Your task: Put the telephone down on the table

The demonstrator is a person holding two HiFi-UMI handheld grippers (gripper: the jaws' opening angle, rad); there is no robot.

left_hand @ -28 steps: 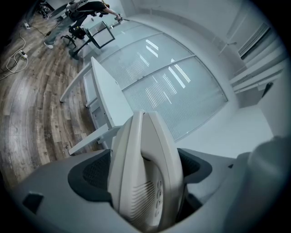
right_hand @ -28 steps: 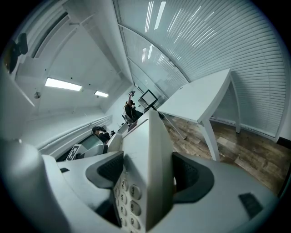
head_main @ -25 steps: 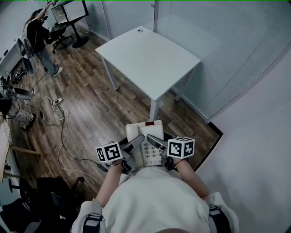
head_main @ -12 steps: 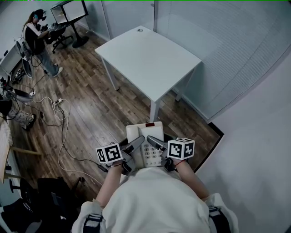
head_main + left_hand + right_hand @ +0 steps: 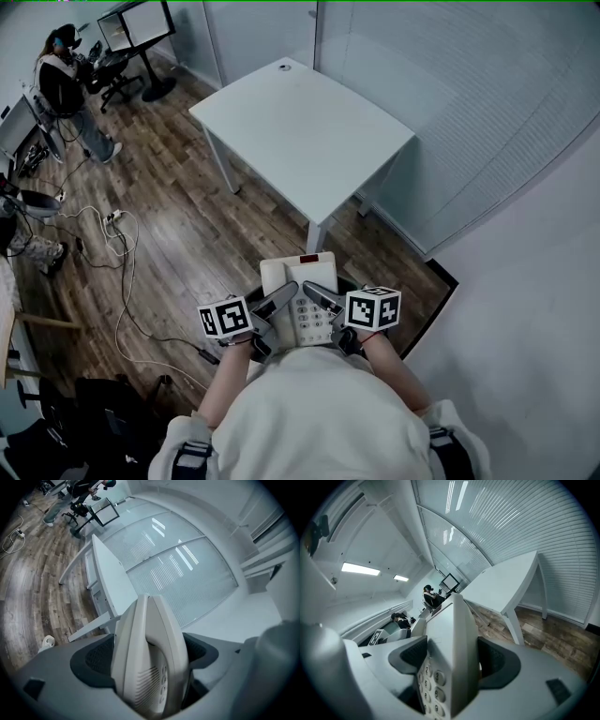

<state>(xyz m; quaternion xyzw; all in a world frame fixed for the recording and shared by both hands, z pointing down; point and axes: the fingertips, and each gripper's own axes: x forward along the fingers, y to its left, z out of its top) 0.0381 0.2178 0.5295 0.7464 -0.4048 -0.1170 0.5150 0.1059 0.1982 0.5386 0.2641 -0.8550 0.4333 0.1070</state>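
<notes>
1. Both grippers are sharing one load. The left gripper (image 5: 149, 665) is clamping the left edge of the telephone (image 5: 150, 634), with its dark pads pressing on both faces of the cream body.
2. At 3 o'clock of it, the right gripper (image 5: 451, 663) is closing in the same way on the phone's right edge, just beside the keypad (image 5: 430, 682), so neither tool is empty.
3. Seen from the head view, the telephone is hanging in the air between the two tools. It is lying keypad up, close against the person's chest and over the wooden floor (image 5: 187, 216), resting on no surface.
4. At 12 o'clock of the phone, well apart from it, the white table (image 5: 309, 122) is standing with one corner pointing toward the person.
5. Farther out, loose cables (image 5: 120, 239) are trailing across the floor at about 9 o'clock. At about 10 o'clock another person (image 5: 64, 80) is standing by a desk with a monitor.
6. Judging from this layout, the pick-up is done and the two-sided hold looks secure, but the placing is not yet begun. The phone is waiting to be carried forward to the table, lowered until its base is sitting flat on the top, and then released by both sets of jaws.
</notes>
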